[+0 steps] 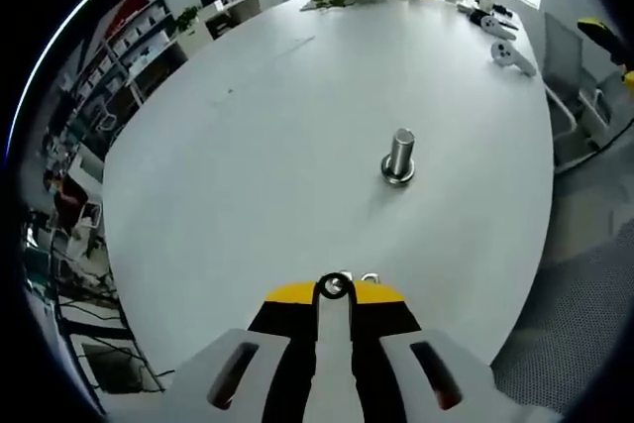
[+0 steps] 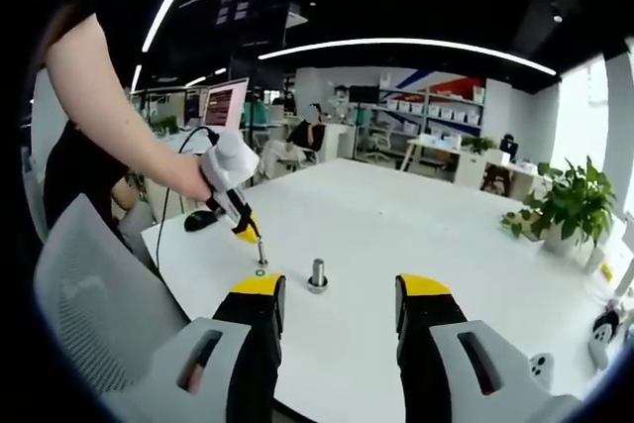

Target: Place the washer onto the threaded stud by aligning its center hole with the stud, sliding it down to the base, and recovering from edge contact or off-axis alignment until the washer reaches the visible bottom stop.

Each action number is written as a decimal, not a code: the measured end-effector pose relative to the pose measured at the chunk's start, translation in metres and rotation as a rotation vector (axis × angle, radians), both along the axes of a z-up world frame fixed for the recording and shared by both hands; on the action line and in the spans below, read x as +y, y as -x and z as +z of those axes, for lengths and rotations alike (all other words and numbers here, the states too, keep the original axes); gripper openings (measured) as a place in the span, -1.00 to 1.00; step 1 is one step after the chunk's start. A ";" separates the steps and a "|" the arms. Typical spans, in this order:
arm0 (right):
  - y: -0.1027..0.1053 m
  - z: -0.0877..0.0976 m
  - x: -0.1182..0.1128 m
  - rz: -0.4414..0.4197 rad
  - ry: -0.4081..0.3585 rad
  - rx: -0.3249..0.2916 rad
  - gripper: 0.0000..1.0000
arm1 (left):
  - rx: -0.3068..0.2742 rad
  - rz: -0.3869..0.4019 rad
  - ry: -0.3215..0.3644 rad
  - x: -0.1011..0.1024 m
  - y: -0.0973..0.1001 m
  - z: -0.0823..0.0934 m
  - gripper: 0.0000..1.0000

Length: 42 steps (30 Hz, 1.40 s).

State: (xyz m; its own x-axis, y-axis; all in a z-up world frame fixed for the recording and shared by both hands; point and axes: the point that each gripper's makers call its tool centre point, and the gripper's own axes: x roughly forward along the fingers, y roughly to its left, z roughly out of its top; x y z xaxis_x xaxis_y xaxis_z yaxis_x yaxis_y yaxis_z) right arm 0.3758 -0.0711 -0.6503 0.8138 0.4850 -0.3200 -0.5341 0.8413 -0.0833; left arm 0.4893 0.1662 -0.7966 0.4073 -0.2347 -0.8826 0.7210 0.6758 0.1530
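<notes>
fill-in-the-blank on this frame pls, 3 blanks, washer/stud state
1. The left claw is shut on the ____.
2. The stud stands ____ on the white table.
3. The right claw has its jaws ____, holding nothing.

Missing words: washer; upright; open

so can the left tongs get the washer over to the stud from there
Probably yes: the left tongs, shut on the washer, face the upright stud across bare white table, with nothing lying between them.
</notes>
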 end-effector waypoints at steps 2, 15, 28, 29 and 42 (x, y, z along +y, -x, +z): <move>0.000 0.000 0.000 -0.002 -0.001 0.004 -0.07 | 0.002 -0.002 -0.007 -0.002 0.001 0.002 -0.82; 0.001 0.000 0.003 0.009 -0.005 0.004 -0.05 | 0.047 -0.024 -0.034 -0.009 0.008 0.001 -0.82; 0.000 -0.002 0.000 0.003 0.005 0.010 -0.05 | 0.053 -0.070 -0.082 -0.009 0.007 0.000 -0.82; 0.000 -0.002 0.000 0.002 0.004 0.009 -0.05 | 0.056 -0.065 -0.079 -0.008 0.007 0.000 -0.82; 0.000 -0.003 -0.001 -0.002 0.015 0.009 -0.06 | 0.085 -0.054 -0.076 -0.006 0.007 -0.004 -0.81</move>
State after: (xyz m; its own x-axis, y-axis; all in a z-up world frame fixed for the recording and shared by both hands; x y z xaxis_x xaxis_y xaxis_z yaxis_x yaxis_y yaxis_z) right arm 0.3761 -0.0720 -0.6534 0.8116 0.4787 -0.3350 -0.5335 0.8409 -0.0909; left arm 0.4823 0.1605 -0.8011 0.3193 -0.1852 -0.9294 0.7683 0.6248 0.1395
